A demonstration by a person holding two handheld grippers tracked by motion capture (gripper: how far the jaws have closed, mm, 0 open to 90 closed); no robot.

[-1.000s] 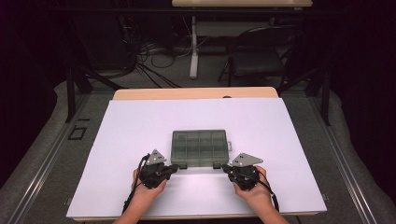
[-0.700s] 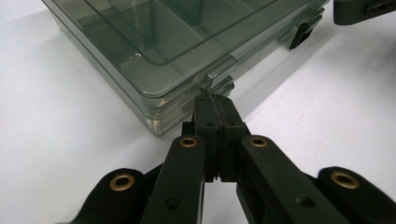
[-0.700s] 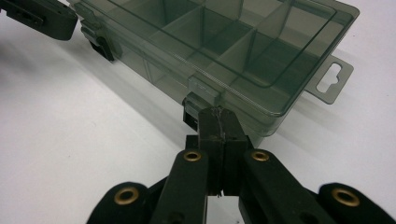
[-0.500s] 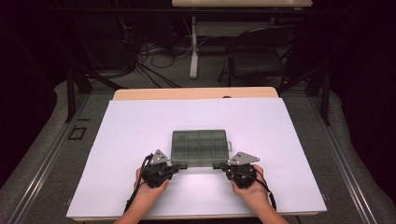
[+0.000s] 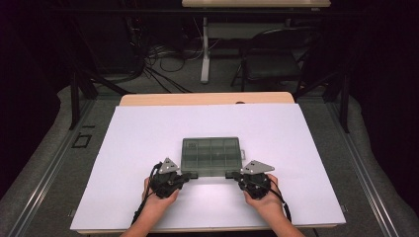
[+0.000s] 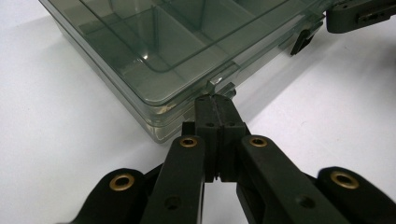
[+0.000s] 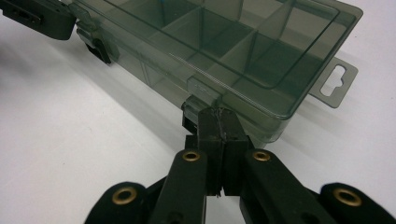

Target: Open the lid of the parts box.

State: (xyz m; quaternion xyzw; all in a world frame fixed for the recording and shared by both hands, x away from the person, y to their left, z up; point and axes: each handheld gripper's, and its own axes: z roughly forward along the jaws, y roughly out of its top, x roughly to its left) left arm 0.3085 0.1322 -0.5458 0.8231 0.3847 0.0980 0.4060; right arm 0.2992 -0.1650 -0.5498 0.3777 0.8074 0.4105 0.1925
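Item one: my left gripper (image 5: 184,176), black, two-jawed, grey three-cornered plate on top. Jaws clenched together with nothing between them. Its own view shows the closed tips (image 6: 215,103) right against a small latch tab (image 6: 219,87) on the near wall of the box; actual contact I cannot confirm.

Item two: my right gripper (image 5: 233,175), same build. Jaws likewise pressed shut and empty, with the tips (image 7: 215,116) at the box's second latch (image 7: 198,100).

Item three: smoky-grey transparent plastic compartment box (image 5: 211,155), lid closed, lying flat just ahead of both grippers and between them. The high view gives its grid of dividers and its placement against the two grippers, one at each near corner. The gripper views add what that view is too small to give: the stepped lid edge, the latches and, in the right gripper view, a hang tab (image 7: 335,83) with a slot at the box's end, to the right of the jaws.

Item four: white table sheet (image 5: 148,128) beneath everything.
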